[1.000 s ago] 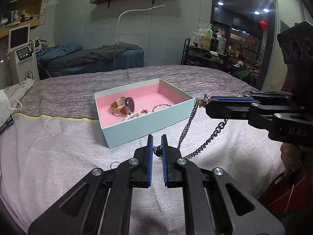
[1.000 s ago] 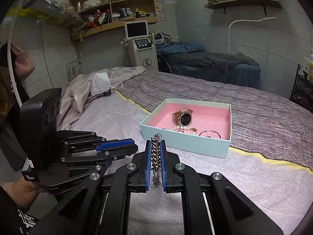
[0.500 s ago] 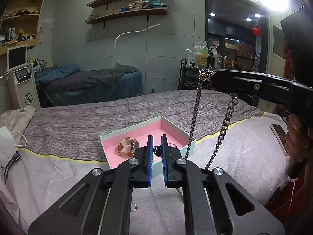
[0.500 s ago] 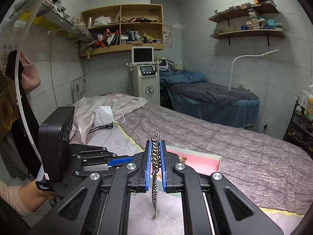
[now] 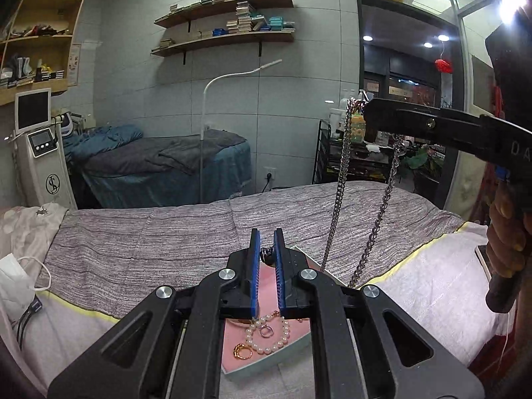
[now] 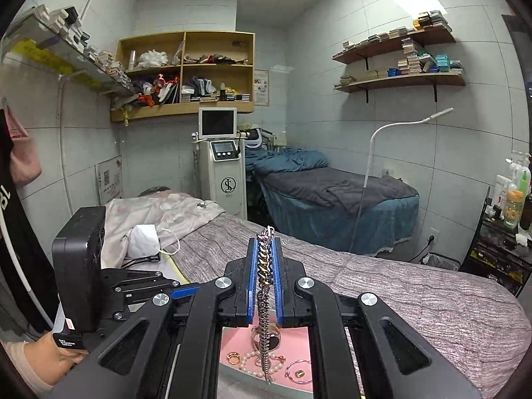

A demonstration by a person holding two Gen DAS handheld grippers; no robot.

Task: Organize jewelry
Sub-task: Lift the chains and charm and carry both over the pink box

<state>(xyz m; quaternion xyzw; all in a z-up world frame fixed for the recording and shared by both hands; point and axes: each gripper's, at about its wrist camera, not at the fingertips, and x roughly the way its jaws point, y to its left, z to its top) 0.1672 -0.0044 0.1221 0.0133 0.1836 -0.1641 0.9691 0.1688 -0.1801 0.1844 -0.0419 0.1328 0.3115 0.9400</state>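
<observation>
Both grippers have climbed well above the bed (image 5: 139, 242) since a second ago: the box (image 5: 266, 364) that sat out at 12 o'clock in my left view now lies low beneath the fingers, and the chain (image 6: 264, 286), which draped slack toward the cover before, hangs in two straight runs.

My right gripper (image 6: 264, 262) is clamped on the chain's upper part, links pinched between the blue pads, with a tail dropping straight down at 6 o'clock over the pink floor of the box. From the left view that same chain (image 5: 337, 193) falls from the right gripper (image 5: 365, 113) at 2 o'clock toward the box's far edge.

My left gripper (image 5: 266, 259) is narrowed on a small dark piece between its pads; I judge it to be the chain's other end, though it is too small to be sure.

Inside the box I see a pearl bracelet (image 5: 269, 335), a gold ring (image 5: 242, 352), a watch (image 6: 270, 335) and a thin bangle (image 6: 299, 370).

I read the lift as clearing the box wall. The chain is now over the opening, so lowering it in without snagging the pearls looks like the step ahead.
</observation>
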